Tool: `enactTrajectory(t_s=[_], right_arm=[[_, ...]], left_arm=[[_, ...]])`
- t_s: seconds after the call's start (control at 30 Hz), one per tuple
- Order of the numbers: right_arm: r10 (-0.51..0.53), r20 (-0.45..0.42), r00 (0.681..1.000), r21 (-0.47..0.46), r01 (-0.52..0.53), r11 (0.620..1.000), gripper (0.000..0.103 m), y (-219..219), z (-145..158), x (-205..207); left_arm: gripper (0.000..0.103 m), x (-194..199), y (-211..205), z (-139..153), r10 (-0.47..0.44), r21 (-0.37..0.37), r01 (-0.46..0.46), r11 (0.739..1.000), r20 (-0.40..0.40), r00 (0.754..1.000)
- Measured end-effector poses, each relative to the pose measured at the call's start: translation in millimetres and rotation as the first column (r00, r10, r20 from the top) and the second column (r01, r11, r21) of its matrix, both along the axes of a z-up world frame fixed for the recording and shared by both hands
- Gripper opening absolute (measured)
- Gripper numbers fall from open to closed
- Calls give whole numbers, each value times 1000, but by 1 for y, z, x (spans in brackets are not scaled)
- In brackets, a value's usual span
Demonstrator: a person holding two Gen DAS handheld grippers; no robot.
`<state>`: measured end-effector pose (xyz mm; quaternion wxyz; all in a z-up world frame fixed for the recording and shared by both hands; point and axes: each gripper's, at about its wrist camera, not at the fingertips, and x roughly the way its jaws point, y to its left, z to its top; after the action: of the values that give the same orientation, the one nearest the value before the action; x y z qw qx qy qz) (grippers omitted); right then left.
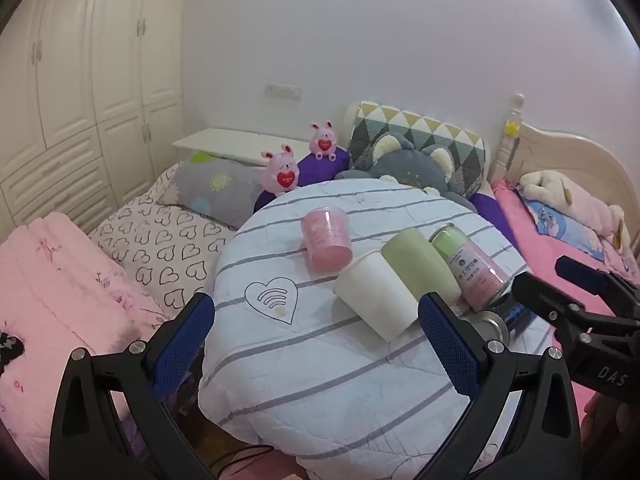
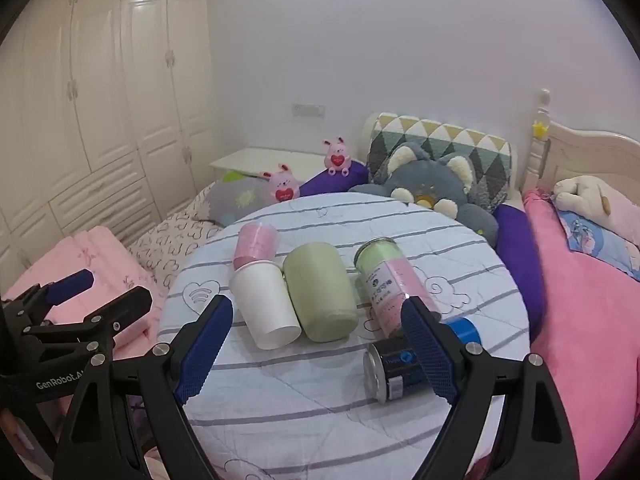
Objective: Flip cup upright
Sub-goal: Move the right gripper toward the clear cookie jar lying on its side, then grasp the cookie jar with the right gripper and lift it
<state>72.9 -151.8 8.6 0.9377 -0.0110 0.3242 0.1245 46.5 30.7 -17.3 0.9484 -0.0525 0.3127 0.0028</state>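
Several cups and cans lie on their sides on a round table with a striped white cloth (image 1: 320,380) (image 2: 320,400). A white cup (image 1: 376,298) (image 2: 264,306) lies beside a green cup (image 1: 420,264) (image 2: 322,294). A pink cup (image 1: 326,238) (image 2: 256,242) lies further back. A green-and-pink can (image 1: 472,270) (image 2: 384,280) and a dark blue can (image 2: 416,356) (image 1: 508,318) lie at the right. My left gripper (image 1: 316,334) is open and empty, just in front of the white cup. My right gripper (image 2: 318,344) is open and empty, its right finger over the dark blue can.
The table stands against a bed with pink bedding (image 2: 580,320), a heart-print sheet (image 1: 160,240), pillows and plush toys (image 1: 408,160). A white wardrobe (image 1: 80,80) fills the left wall. The right gripper shows at the right in the left wrist view (image 1: 576,288).
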Motion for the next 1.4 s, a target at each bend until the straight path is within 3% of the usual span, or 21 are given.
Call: enactTrajectory(t_s=[0.37,0.7,1.03,1.4], right_arm=[[37,-84,996,-19,-39,999,87,10,-21,50],[-32,-135,990,-77,22,997,87,-22,-30,96],[-16,-271,962,-79,-6,997,87,-43,-60,142],[30,-354,935,-70,-58,996,87,-41,-80,163]], left_arm=[[103,40,7,-11,22,-12,-23,1000,-62,998],[103,82,-22,-16,-31,-24,29,999,-100,994],[103,109,-32,-27,-23,-24,20,1000,-139,990],[103,127,-43,-35,-30,-1,30,1000,-170,985]])
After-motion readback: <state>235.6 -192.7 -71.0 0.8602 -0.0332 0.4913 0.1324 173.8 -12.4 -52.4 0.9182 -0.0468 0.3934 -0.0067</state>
